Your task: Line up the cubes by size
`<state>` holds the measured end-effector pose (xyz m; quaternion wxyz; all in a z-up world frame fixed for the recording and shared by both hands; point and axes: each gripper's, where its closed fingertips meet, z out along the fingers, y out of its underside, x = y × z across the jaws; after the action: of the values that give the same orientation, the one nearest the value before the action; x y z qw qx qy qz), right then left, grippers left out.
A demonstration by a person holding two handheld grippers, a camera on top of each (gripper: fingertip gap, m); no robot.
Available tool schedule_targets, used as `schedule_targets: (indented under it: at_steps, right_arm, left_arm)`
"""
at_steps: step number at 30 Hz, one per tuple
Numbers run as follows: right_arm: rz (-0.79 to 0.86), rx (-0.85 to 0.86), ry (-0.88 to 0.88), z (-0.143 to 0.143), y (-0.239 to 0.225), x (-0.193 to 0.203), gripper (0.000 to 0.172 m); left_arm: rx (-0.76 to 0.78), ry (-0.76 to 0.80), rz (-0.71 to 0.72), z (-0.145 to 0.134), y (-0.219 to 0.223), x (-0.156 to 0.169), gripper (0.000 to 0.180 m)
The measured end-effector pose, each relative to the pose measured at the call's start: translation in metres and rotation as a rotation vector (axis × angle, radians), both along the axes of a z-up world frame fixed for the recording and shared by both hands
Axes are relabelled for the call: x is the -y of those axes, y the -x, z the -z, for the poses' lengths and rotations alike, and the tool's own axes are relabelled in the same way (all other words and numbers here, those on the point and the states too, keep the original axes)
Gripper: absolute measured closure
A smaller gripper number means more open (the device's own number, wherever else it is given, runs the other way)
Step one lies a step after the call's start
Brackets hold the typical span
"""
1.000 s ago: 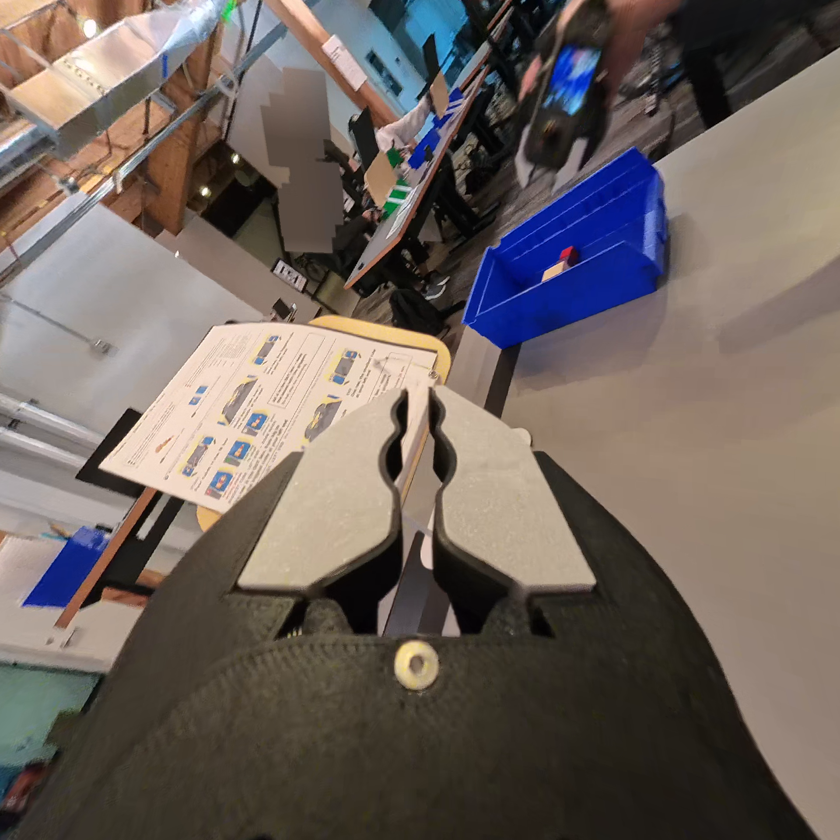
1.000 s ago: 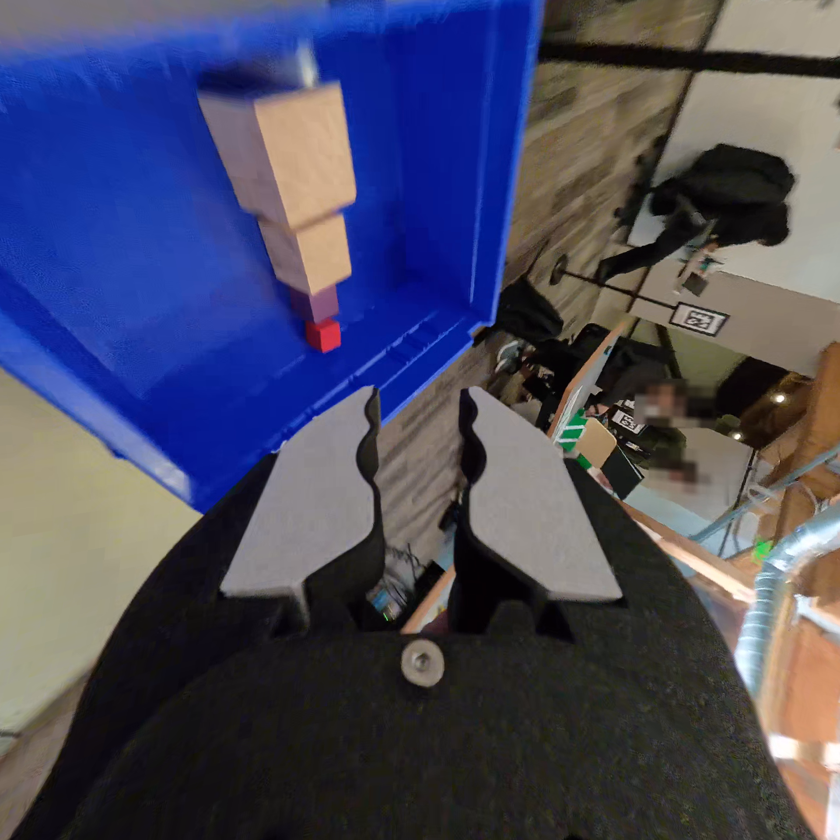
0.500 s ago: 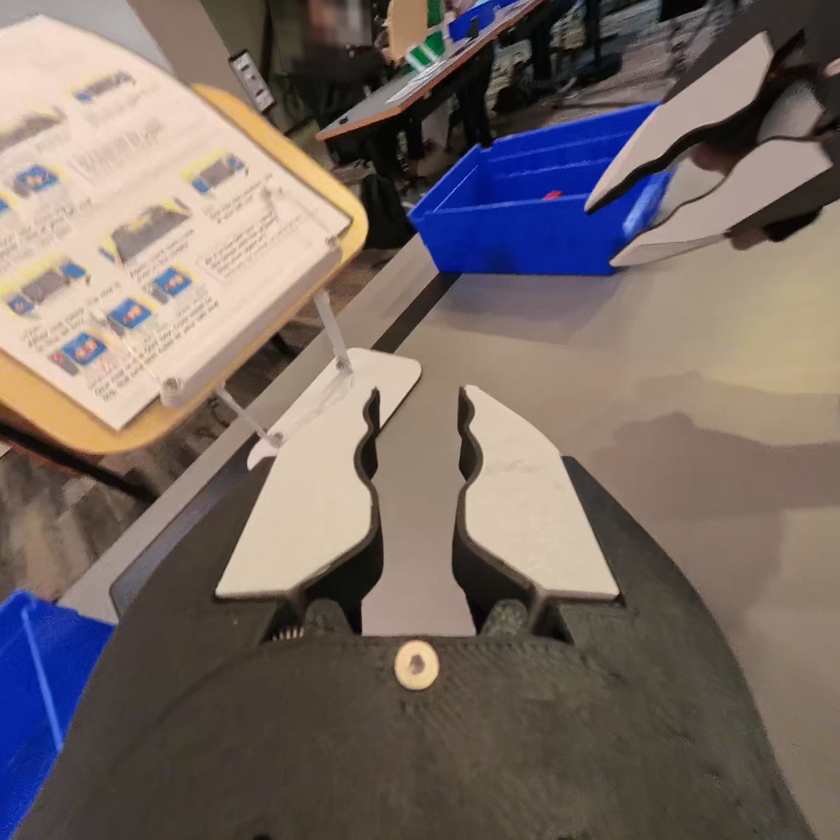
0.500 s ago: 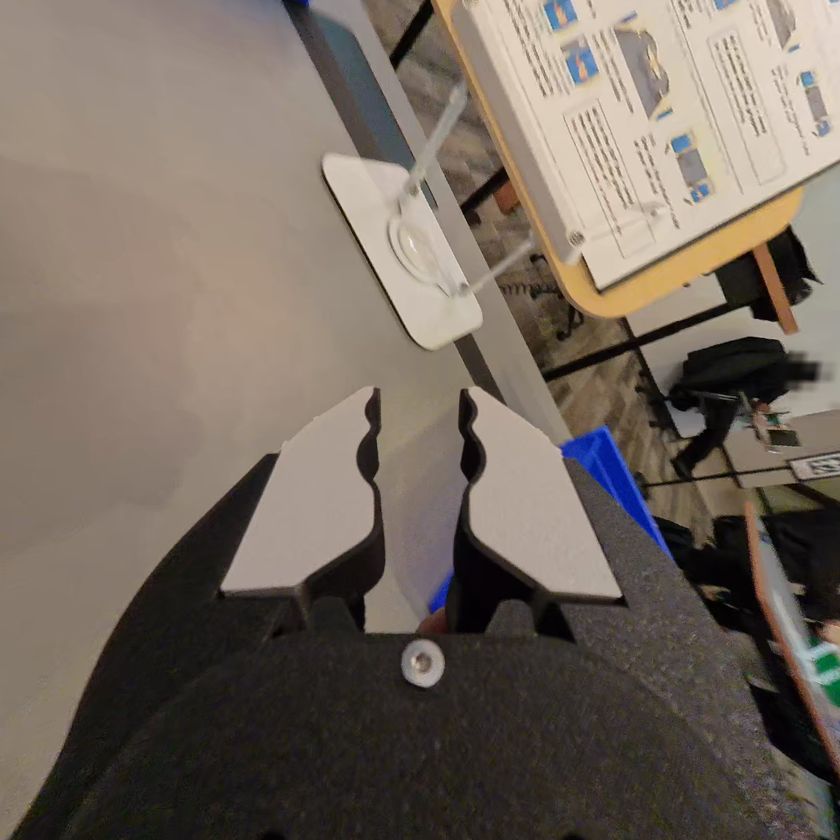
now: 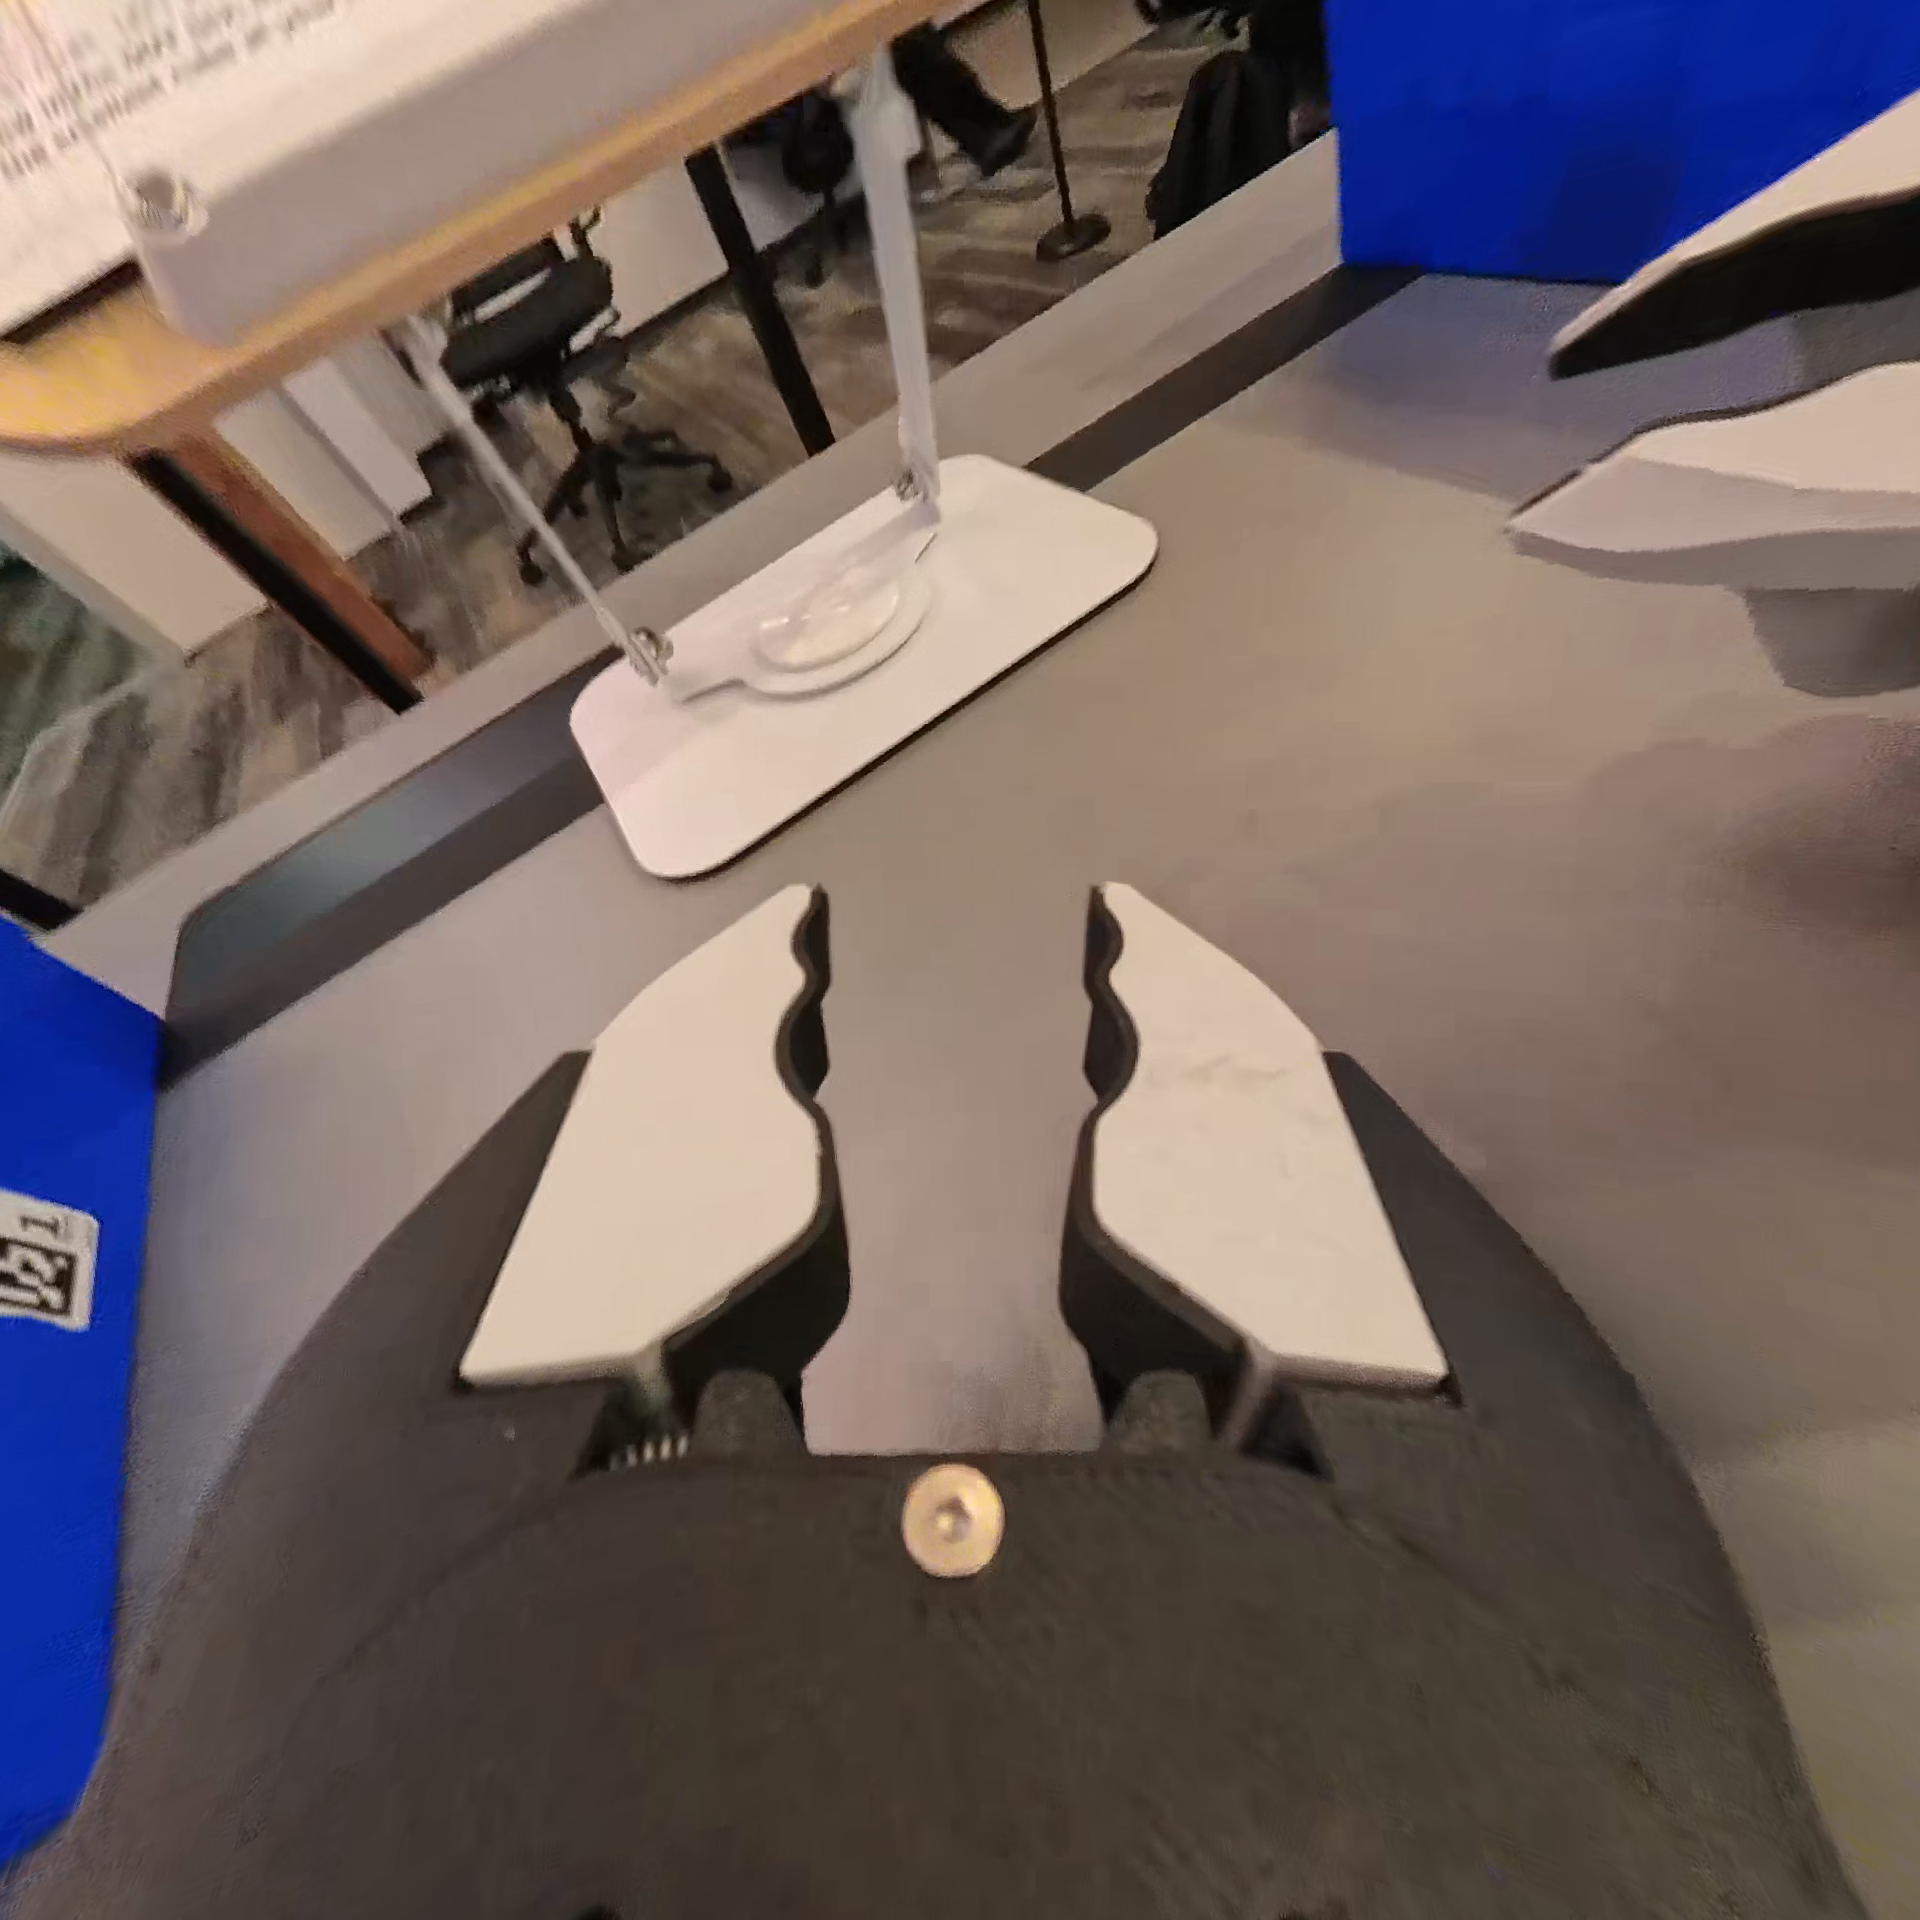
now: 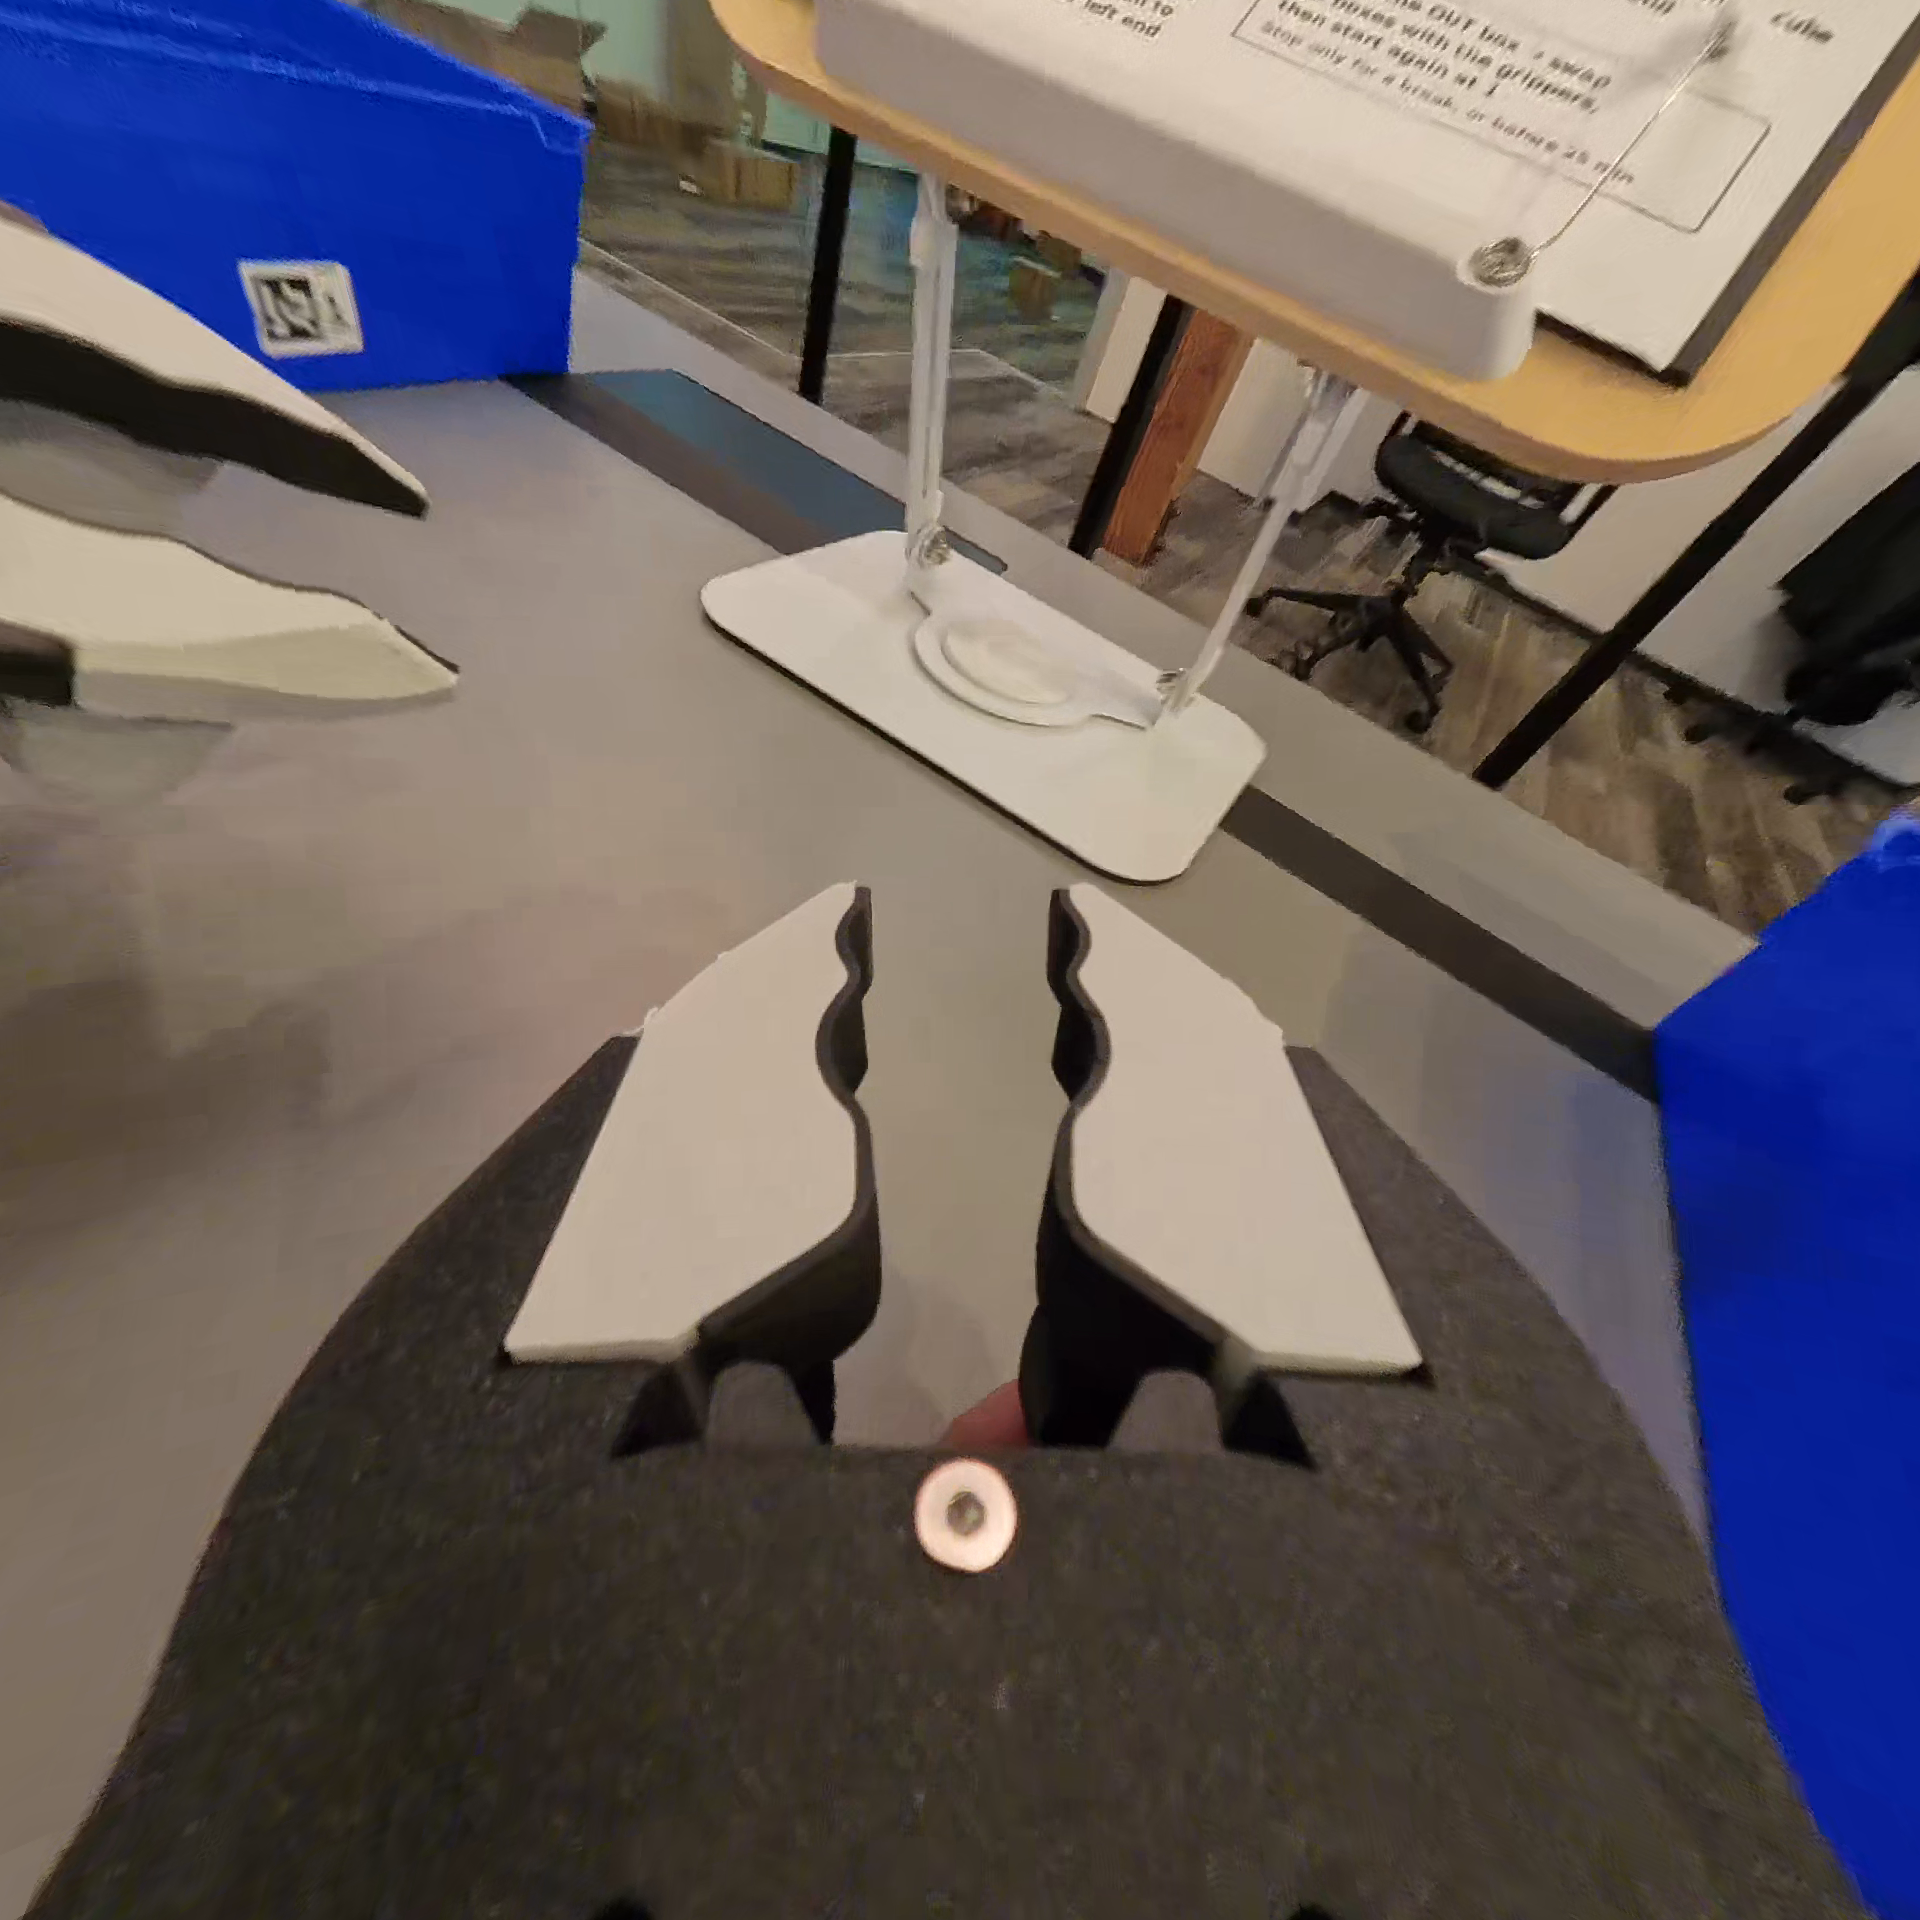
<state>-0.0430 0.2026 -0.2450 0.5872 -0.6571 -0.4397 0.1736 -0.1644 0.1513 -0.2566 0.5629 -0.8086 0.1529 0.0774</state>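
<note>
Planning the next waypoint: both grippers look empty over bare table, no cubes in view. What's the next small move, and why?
Probably swing the right gripper toward the blue plastic bin at its right. Both it and the left gripper are open and empty over the grey tabletop, facing the white document-stand base; no cubes show.

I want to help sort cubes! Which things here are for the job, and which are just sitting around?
For the job:
left gripper, open and bare
right gripper, open and bare
blue bin
No cubes show.

Just there:
paper stand
gray table
office chair

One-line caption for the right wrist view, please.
Right gripper open and empty over the grey table, facing a white document stand base between blue bins.
</note>
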Motion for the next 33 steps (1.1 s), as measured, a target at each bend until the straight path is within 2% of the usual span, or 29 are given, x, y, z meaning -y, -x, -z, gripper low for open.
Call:
schedule_targets:
  at_steps: [2,5,11,33]
  right_arm:
    - [0.017,0.025,-0.015,0.003,-0.003,-0.004,0.137]
    - [0.028,0.075,0.031,0.012,-0.006,-0.008,0.124]
    - [0.037,0.203,0.101,0.034,-0.007,-0.009,0.113]
    - [0.004,0.260,0.088,0.041,-0.004,-0.003,0.110]
  left_arm:
    - [0.038,0.021,-0.035,0.004,0.010,-0.003,0.120]
    - [0.091,0.065,-0.052,0.011,0.019,-0.004,0.110]
    - [0.070,0.085,-0.056,0.014,0.021,-0.004,0.107]
    - [0.044,0.093,-0.042,0.015,0.018,-0.004,0.109]
